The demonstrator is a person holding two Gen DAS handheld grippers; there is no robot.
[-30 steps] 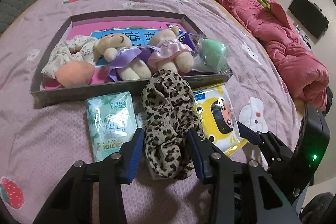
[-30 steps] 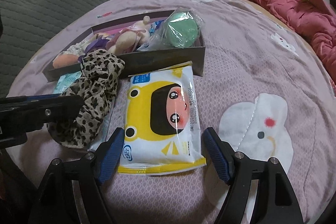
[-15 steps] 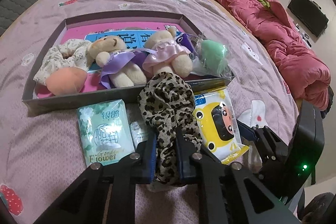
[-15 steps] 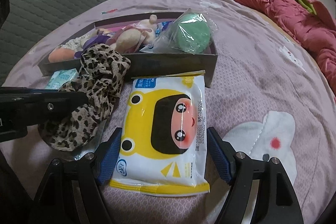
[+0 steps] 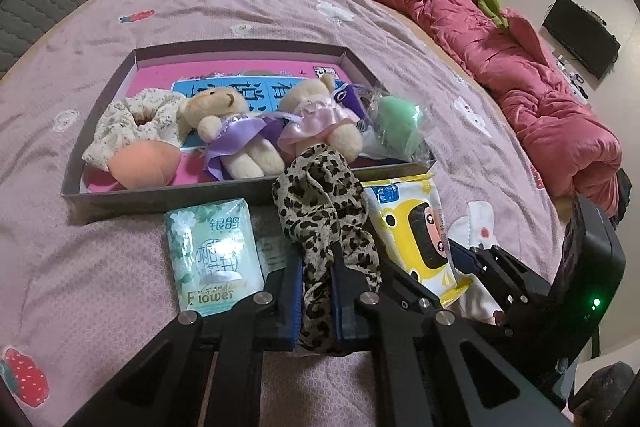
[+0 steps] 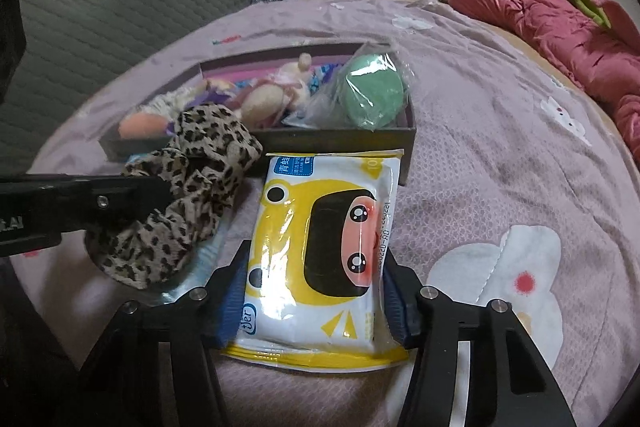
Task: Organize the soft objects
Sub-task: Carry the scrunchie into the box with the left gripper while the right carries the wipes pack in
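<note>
Tilting downward, left gripper (image 5: 316, 291) pinches leopard scrunchie (image 5: 320, 211); right gripper (image 6: 314, 301), jaws just closing, squeezes wipes pack (image 6: 320, 251).

Soft leopard-print cloth scrunchie (image 5: 320, 211), glossy plastic wipes pack (image 6: 320, 259), matt quilted bedspread (image 5: 100, 267), plush bears (image 5: 232, 131)

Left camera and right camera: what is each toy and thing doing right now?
leopard scrunchie: pinched in left gripper, outside the box.
yellow wipes pack: on the bed, right gripper has just closed on its sides.
green tissue pack: lying loose on the bed.
two teddy bears: lying in the box.
</note>
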